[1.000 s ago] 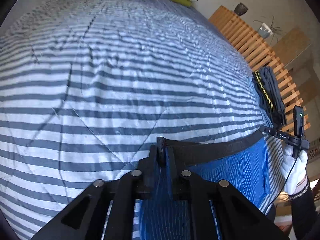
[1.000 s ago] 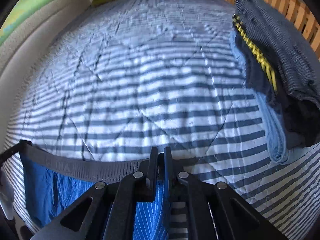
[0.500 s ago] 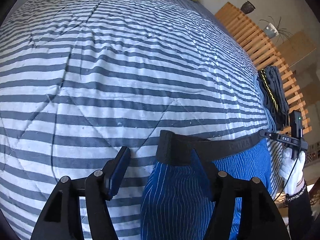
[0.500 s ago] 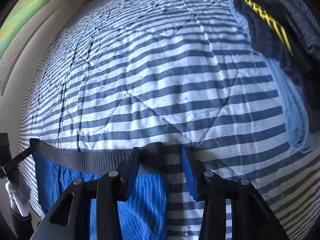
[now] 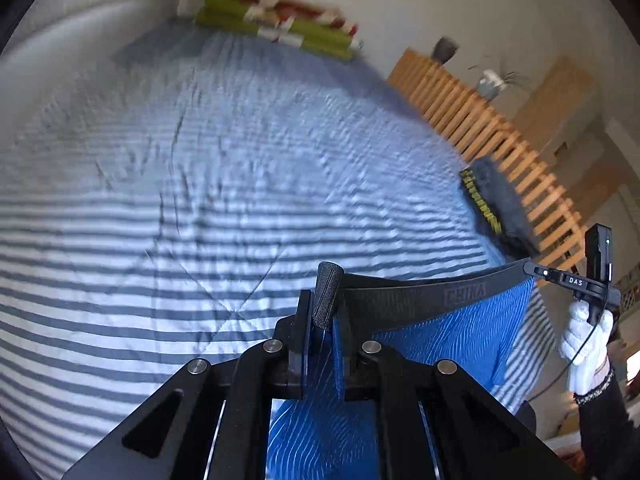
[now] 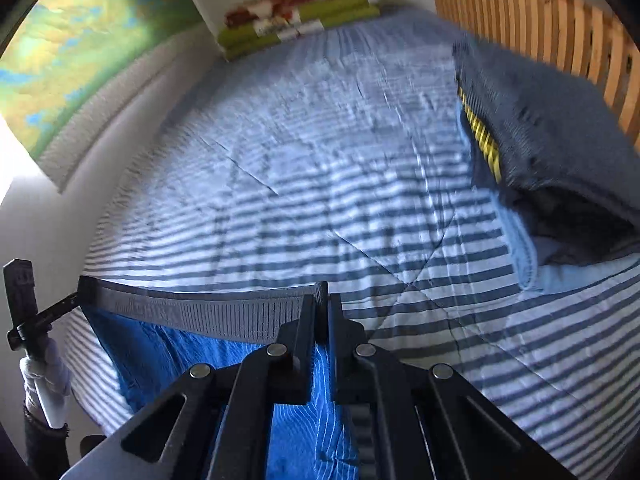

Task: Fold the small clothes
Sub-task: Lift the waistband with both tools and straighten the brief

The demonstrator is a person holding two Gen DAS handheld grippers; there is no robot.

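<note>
Blue pinstriped briefs (image 5: 440,334) with a dark grey waistband (image 5: 404,298) hang stretched between my two grippers above the striped bed quilt (image 5: 200,208). My left gripper (image 5: 323,312) is shut on the waistband's bunched end. In the right wrist view my right gripper (image 6: 322,314) is shut on the other end of the waistband (image 6: 200,312), with blue cloth (image 6: 160,360) drooping below. Each gripper shows small at the other view's edge: the right gripper (image 5: 534,270) and the left gripper (image 6: 74,302).
A stack of folded dark and light-blue clothes (image 6: 552,152) lies on the quilt's right side, against a wooden slatted rail (image 6: 560,24). Rolled green and red bedding (image 6: 300,12) sits at the far end. A white-gloved hand (image 5: 580,340) holds the right gripper.
Half a second ago both grippers stood open over the briefs on the quilt. Now both are shut on the waistband ends, and both views have tilted up as the briefs rose.
</note>
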